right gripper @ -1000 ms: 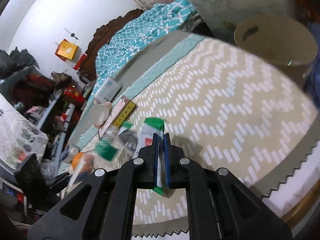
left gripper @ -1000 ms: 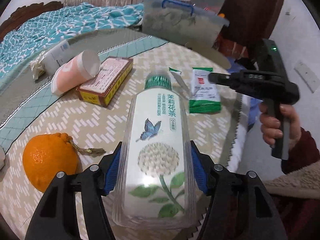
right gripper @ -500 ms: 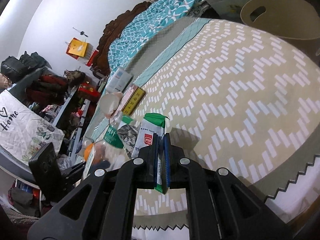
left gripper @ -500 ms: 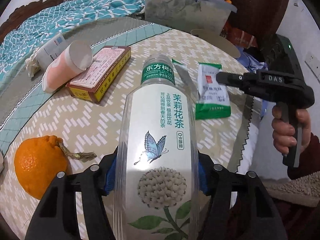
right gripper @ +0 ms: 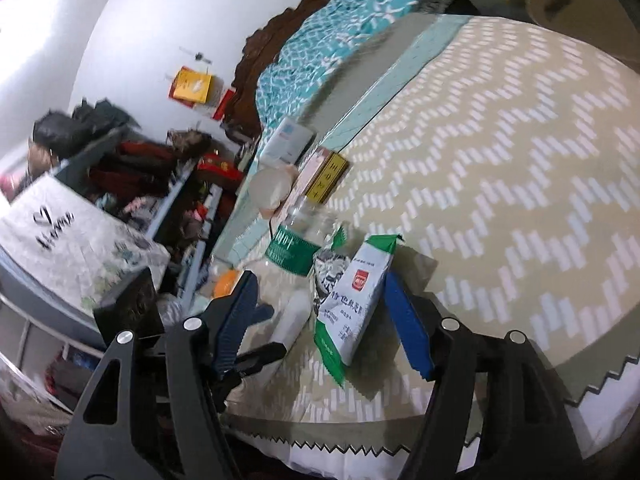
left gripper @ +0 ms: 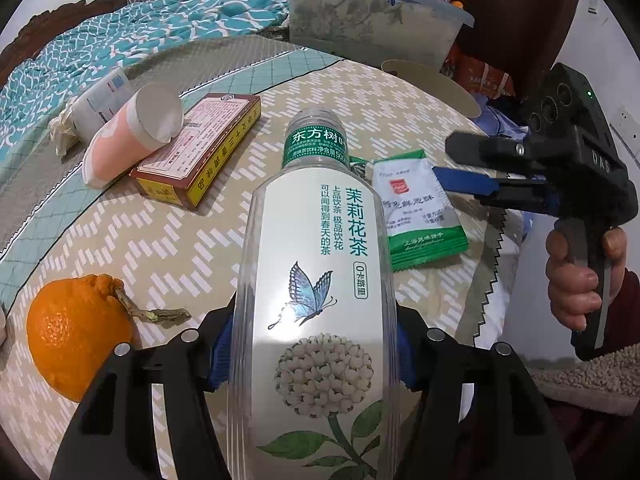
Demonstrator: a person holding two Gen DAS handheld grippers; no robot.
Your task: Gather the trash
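The left gripper (left gripper: 316, 356) pinches a clear tea bottle (left gripper: 320, 280) by its lower body, blue pads pressed to either side, cap end pointing away over the table (left gripper: 160, 248). The bottle looks empty and is lifted, so one piece of trash is in hand but not yet binned.

The right gripper (right gripper: 320, 320) is opening: its jaws stand well apart around a green-and-white snack wrapper (right gripper: 352, 300), and neither pad presses on it. In the left wrist view the wrapper (left gripper: 420, 216) lies flat on the table just right of the bottle's neck, with the right gripper (left gripper: 464, 168) poised above its far edge, held by a hand (left gripper: 580, 276) at the far right. So the wrapper is loose on the table, not gripped; it needs a fresh pinch.

A tan bin (right gripper: 580, 4) stands off the far right edge of the table; I cannot see into it, so what is already collected is unknown.

Still on the table at far left: a pink paper cup (left gripper: 132, 136) on its side, leaning on a red-and-yellow box (left gripper: 200, 156), and a white tube (left gripper: 100, 108) behind them. An orange (left gripper: 76, 344) sits near left; it looks whole, so probably not trash.

My judgement: the task is at an early stage, with the bottle to drop, the wrapper to regrasp, and the cup and perhaps the box left.
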